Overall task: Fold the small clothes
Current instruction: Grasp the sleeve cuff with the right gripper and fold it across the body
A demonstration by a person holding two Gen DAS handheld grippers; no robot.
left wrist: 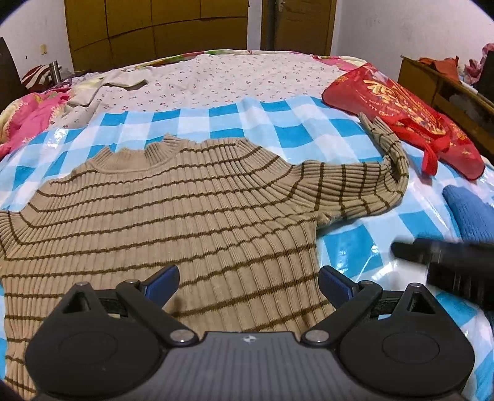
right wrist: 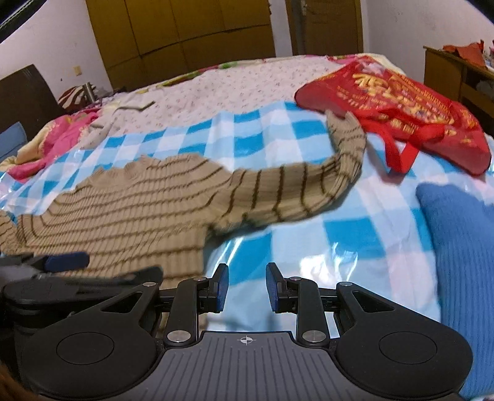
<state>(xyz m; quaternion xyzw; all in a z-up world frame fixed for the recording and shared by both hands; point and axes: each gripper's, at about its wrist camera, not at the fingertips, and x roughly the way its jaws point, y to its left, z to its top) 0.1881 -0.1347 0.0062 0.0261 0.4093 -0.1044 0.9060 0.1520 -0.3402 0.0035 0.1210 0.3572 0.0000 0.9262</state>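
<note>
Left tool (left wrist: 248, 280) spread wide over the sweater (left wrist: 173, 216), blue pads clear of the knit, nothing between them. Right tool (right wrist: 247, 287) set narrow, pads apart with nothing gripped, over bare cloth (right wrist: 308, 246) just off the sweater's side edge. Left tool (right wrist: 66, 260) also seen blurred at the left edge of the right view; right tool (left wrist: 410, 248) likewise a dark blur at the right of the left view.

Sweater spread flat, front up – tan rib knit with thin brown stripes, collar away from the tools. One sleeve (right wrist: 308, 185) stretched out to the side, then bent back so that its cuff lies by the red bag (right wrist: 416, 114). Whether cuff and bag touch cannot be told.

Under the sweater a glossy blue-and-white checked cloth, shining in patches, laid over a bed (left wrist: 216, 77) with a small floral sheet. Blue knit (right wrist: 457, 262) on the cloth at the right, near the right tool. Red bag with gold print farther back on that side. Pink bedding (left wrist: 27, 120) bunched at the bed's left – beside it a beige garment (left wrist: 92, 89).

Beyond the bed: white walls, a brown wardrobe (left wrist: 154, 27), a door (left wrist: 299, 24). Wooden shelf unit (left wrist: 441, 86) at the right with red things on top. Dark headboard (right wrist: 27, 89) at the left.
</note>
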